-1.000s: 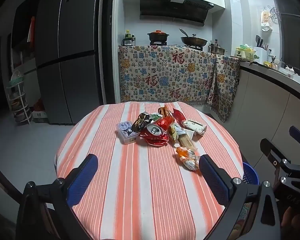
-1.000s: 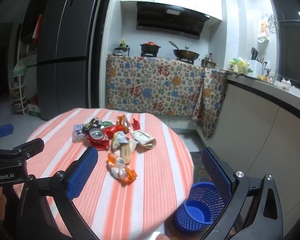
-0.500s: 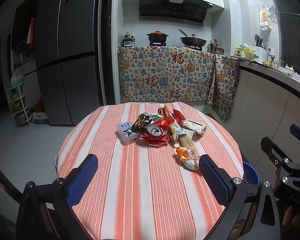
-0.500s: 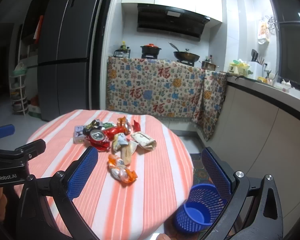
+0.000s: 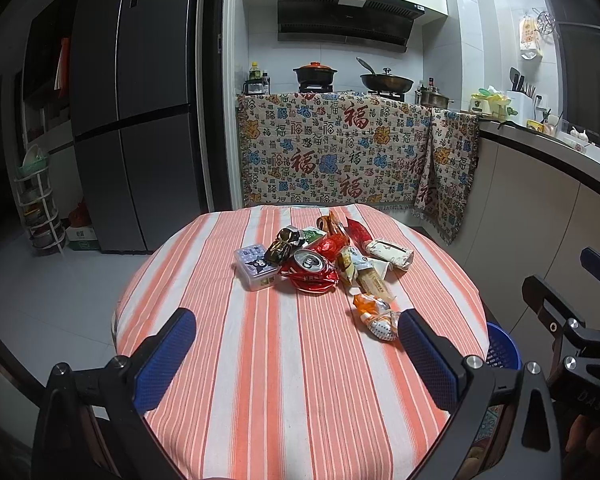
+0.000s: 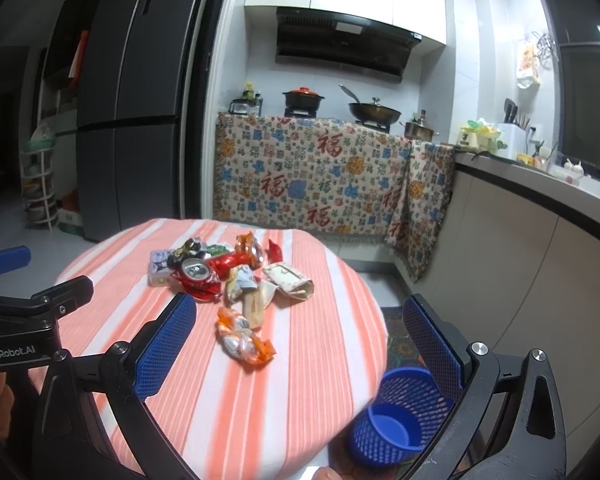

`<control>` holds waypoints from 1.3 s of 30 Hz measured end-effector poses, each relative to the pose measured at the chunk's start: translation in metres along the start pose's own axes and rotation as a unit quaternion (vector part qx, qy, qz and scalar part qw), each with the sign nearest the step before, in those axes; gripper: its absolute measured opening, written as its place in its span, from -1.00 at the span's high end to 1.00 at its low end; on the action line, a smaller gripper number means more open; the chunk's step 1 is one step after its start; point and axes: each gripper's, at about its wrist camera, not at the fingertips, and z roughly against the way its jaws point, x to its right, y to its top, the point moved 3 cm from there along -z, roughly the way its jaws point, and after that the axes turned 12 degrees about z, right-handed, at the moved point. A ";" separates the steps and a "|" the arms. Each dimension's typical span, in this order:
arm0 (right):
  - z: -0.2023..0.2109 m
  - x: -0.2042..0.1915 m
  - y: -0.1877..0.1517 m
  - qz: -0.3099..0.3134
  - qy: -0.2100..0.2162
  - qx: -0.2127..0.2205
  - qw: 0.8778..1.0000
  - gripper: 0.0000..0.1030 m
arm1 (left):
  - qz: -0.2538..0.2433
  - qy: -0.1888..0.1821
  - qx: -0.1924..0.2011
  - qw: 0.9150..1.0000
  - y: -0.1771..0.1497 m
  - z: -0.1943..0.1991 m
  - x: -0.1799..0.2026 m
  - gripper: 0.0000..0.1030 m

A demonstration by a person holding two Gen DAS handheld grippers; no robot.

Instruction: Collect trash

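On table (image 5: pixel 300 380), can (image 5: pixel 309 266) mouth-up (crushed)

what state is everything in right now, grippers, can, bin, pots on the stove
left gripper: jaws open, holding nothing
right gripper: jaws open, holding nothing
red aluminium drink can: crushed, lying in the trash pile
orange and white snack wrapper: crumpled, lying apart from the pile
blue mesh plastic wastebasket: upright on the floor, looks empty
black pot with orange lid: lid on
dark wok: lid on
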 end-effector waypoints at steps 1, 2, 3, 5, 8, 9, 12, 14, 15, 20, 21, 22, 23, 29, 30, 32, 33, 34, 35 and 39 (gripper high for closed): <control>0.000 0.000 0.000 0.000 0.000 0.000 1.000 -0.99 | 0.000 0.000 0.000 1.000 0.000 0.000 0.000 -0.99; 0.000 0.000 0.000 0.000 0.000 0.000 1.000 -0.99 | 0.000 0.000 0.000 1.000 0.000 -0.001 -0.001 -0.99; 0.000 0.000 0.000 0.000 0.000 0.000 1.000 -0.99 | 0.000 0.000 0.000 1.000 0.000 -0.001 -0.002 -0.99; 0.000 0.000 0.000 0.000 0.000 0.000 1.000 -0.99 | 0.000 0.000 0.000 1.000 0.000 -0.002 -0.003 -0.99; 0.000 0.000 0.000 0.002 0.000 0.000 1.000 -0.99 | 0.000 0.000 0.000 1.000 0.000 0.001 0.001 -0.99; 0.000 0.000 0.000 0.002 0.000 0.000 1.000 -0.99 | -0.001 0.000 0.000 1.000 0.000 0.001 0.001 -0.99; 0.000 0.000 0.000 0.001 0.000 0.000 1.000 -0.99 | -0.001 0.000 0.000 1.000 0.000 0.000 0.000 -0.99; 0.000 0.000 0.000 0.001 0.000 0.000 1.000 -0.99 | -0.001 0.000 0.001 1.000 0.000 0.001 0.001 -0.99; 0.001 0.000 0.000 0.002 0.000 0.000 1.000 -0.99 | -0.001 0.000 0.001 1.000 0.001 0.001 0.000 -0.99; 0.001 0.000 0.001 0.005 0.000 0.001 1.000 -0.99 | 0.000 -0.001 0.001 1.000 0.002 -0.001 -0.002 -0.99; 0.001 0.000 0.001 0.005 0.000 0.001 1.000 -0.99 | 0.000 -0.001 0.001 1.000 0.002 -0.002 -0.003 -0.99; 0.001 0.000 0.001 0.005 0.000 0.001 1.000 -0.99 | 0.000 -0.001 0.001 1.000 0.002 -0.002 -0.004 -0.99; 0.001 0.000 0.001 0.005 0.000 0.001 1.000 -0.99 | 0.000 -0.001 0.001 1.000 0.003 -0.003 -0.005 -0.99; 0.001 -0.001 0.001 0.004 -0.001 0.001 1.000 -0.99 | -0.002 0.000 0.001 1.000 0.002 0.000 0.000 -0.99; 0.001 -0.002 0.001 0.005 0.000 0.001 1.000 -0.99 | -0.002 0.000 0.001 1.000 0.001 0.000 0.000 -0.99; 0.001 -0.002 0.001 0.006 0.000 0.001 1.000 -0.99 | -0.002 0.001 0.001 1.000 0.001 0.000 0.000 -0.99; 0.001 -0.002 0.001 0.007 0.000 0.000 1.000 -0.99 | -0.002 0.000 0.001 1.000 0.001 0.000 0.000 -0.99; 0.001 -0.002 0.001 0.008 0.001 0.000 1.000 -0.99 | -0.002 0.000 0.001 1.000 0.001 0.000 0.000 -0.99; 0.001 -0.003 0.001 0.008 0.001 0.000 1.000 -0.99 | -0.002 0.000 0.002 1.000 0.001 0.000 0.000 -0.99; 0.001 -0.003 0.001 0.009 0.001 0.000 1.000 -0.99 | -0.003 0.001 0.002 1.000 0.002 0.000 0.000 -0.99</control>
